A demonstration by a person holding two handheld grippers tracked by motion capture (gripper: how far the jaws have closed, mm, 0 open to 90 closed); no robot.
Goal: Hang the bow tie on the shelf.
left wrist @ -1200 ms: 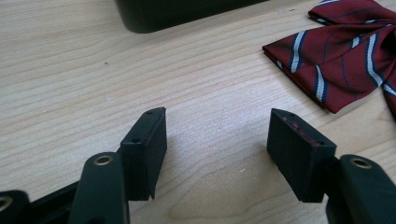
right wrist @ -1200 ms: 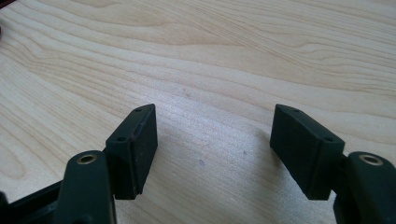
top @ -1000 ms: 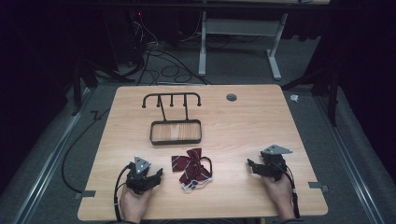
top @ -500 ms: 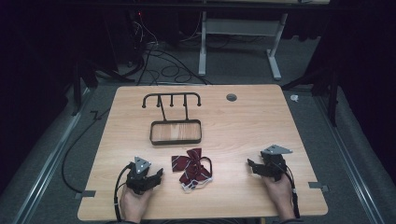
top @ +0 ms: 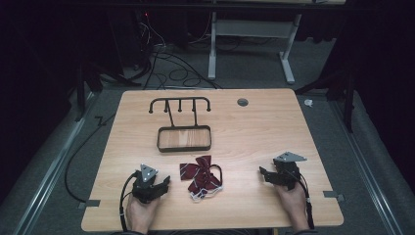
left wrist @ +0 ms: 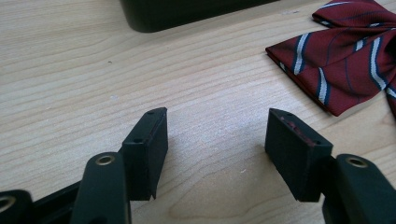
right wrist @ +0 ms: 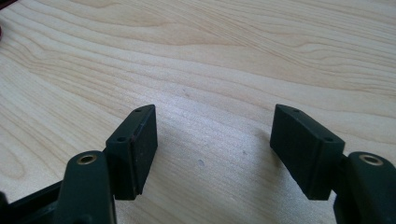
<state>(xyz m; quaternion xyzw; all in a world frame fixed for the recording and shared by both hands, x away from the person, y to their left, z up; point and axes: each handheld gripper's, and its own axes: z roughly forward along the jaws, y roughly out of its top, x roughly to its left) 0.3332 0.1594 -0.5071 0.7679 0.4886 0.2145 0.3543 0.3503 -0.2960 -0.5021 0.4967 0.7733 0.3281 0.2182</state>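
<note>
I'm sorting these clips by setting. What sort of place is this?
Probably a lab or recording workspace, not a home. A bare wooden table stands on grey floor with loose cables trailing behind it, the surroundings are dark, and a person holds the left gripper and right gripper beside a bow tie.

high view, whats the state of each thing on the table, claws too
left claw: open, holding nothing, resting on the table
right claw: open, holding nothing
bow tie: lying loose on the table, between the claws, untouched
black rack: standing upright, nothing on its hooks, tray empty
</note>
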